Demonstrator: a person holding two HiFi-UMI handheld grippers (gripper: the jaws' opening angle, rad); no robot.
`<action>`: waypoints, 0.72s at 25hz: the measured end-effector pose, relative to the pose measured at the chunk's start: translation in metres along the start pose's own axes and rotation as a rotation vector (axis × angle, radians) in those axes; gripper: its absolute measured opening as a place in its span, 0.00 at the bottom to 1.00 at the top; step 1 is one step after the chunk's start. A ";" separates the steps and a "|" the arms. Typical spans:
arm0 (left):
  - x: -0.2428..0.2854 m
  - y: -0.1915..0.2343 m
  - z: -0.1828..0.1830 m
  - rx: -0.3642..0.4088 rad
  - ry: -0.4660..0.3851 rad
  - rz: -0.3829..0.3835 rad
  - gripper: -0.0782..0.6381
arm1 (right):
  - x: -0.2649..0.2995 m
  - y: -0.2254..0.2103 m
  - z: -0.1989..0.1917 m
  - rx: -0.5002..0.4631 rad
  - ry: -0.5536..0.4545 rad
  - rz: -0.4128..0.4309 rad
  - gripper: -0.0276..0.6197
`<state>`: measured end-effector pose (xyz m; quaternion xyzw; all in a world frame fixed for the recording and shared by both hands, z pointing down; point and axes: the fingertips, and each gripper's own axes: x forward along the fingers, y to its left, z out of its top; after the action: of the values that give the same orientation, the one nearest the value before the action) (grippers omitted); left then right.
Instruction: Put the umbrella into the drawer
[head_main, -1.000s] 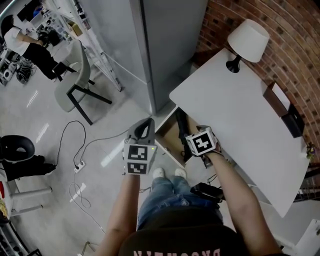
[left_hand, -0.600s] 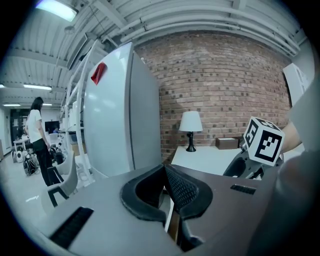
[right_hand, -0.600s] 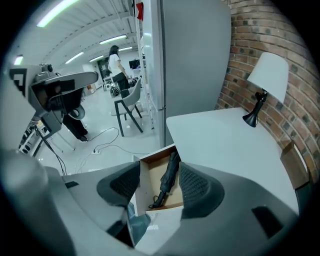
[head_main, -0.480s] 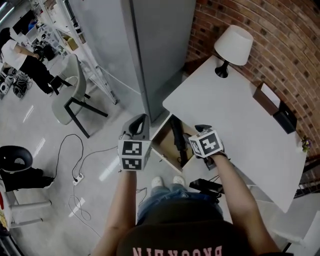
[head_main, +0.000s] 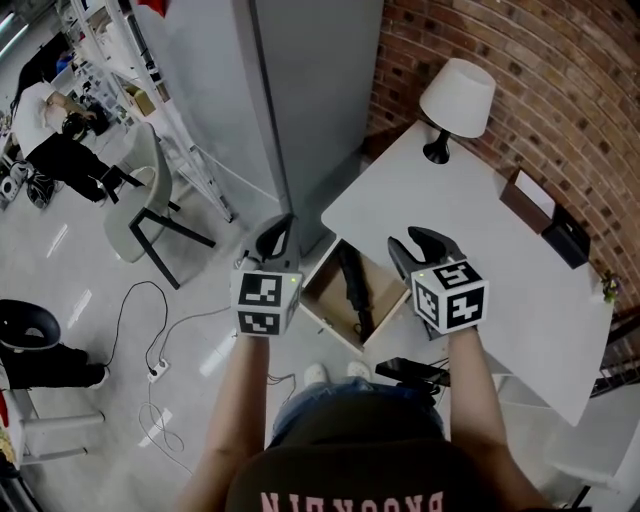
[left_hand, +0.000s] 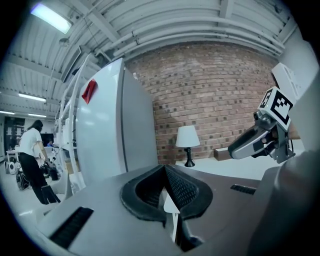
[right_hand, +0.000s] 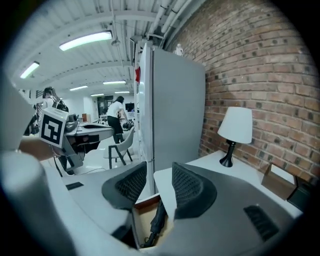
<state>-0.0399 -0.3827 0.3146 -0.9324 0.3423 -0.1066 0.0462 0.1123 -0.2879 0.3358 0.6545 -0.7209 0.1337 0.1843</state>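
Open drawer mid-frame, umbrella inside. L gripper pinched together, R gripper closing, empty. Risk: umbrella riding high could jam drawer.

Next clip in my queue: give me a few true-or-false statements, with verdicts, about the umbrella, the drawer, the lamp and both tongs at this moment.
1. The umbrella lies inside the open drawer. True.
2. The right tongs grip the umbrella. False: their jaws are apart and closing, with nothing between them. The umbrella is in the drawer below.
3. The left tongs are wide open. False: their jaws are together, with nothing between them.
4. A lamp with a white shade stands on the white table. True.
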 end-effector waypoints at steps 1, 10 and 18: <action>0.000 0.001 0.007 0.006 -0.015 0.000 0.11 | -0.004 -0.002 0.008 -0.015 -0.024 -0.010 0.28; -0.008 0.014 0.072 0.049 -0.149 0.038 0.11 | -0.041 -0.017 0.068 -0.089 -0.198 -0.071 0.23; -0.021 0.027 0.116 0.141 -0.230 0.087 0.11 | -0.078 -0.017 0.122 -0.167 -0.395 -0.119 0.04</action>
<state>-0.0464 -0.3880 0.1942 -0.9172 0.3665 -0.0208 0.1548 0.1242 -0.2729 0.1909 0.6917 -0.7118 -0.0683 0.1009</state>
